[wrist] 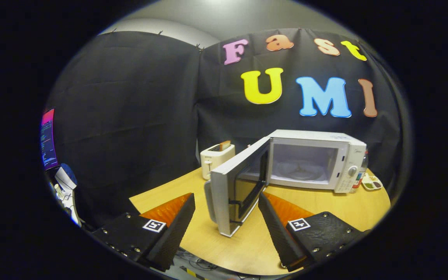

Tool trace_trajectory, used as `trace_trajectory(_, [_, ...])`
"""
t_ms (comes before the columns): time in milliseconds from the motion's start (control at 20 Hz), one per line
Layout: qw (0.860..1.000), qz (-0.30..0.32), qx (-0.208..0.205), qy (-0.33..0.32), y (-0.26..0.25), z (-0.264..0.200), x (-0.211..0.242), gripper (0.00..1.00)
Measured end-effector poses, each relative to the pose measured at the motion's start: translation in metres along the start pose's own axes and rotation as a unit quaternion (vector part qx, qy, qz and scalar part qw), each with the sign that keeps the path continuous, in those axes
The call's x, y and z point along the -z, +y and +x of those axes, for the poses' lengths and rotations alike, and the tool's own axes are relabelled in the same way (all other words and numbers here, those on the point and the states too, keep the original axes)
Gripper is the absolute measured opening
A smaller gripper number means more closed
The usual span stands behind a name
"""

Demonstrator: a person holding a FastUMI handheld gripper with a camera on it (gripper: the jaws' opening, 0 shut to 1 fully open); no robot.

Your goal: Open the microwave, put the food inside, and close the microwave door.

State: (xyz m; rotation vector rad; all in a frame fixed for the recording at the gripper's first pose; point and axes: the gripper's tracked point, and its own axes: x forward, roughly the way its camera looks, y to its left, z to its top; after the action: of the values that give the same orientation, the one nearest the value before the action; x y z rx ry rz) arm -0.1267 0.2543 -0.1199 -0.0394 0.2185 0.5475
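Hand-held gripper [226, 217] is hovering with its fingers spread wide and gripping nothing; the free edge of the microwave door [236, 192] is sitting in the gap between them, touching neither as far as I can tell. Microwave [317, 159] is standing on the round wooden tabletop [325, 206], beyond the fingers, with its cavity facing the gripper and its long axis running side to side. The door is swinging well out from the microwave's front, hinged on the side away from the control panel, standing upright on edge with its window facing across the opening and its handle edge pointing toward the gripper. Judging by that, the opening step looks done and the cavity is lying clear for loading: turntable is showing inside, no food on it. Fingers are probably spread that way because they are letting the door go or backing off it. A toaster [215, 157] with a slice of bread [224, 145] sticking up is standing just behind the door, on the microwave's hinge side; that bread may be the food, cannot tell for sure. A small paint palette [371, 182] is lying beside the microwave's panel side.
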Motion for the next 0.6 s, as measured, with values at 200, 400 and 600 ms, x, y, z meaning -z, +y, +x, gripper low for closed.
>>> trace_trajectory(200, [0.997, 0.005, 0.073, -0.002, -0.068, -0.009, 0.006, 0.99])
trace_trajectory(400, [0.991, 0.018, 0.126, 0.036, -0.119, -0.017, 0.045, 0.99])
trace_trajectory(600, [0.982, 0.032, 0.16, 0.092, -0.153, -0.02, 0.092, 0.99])
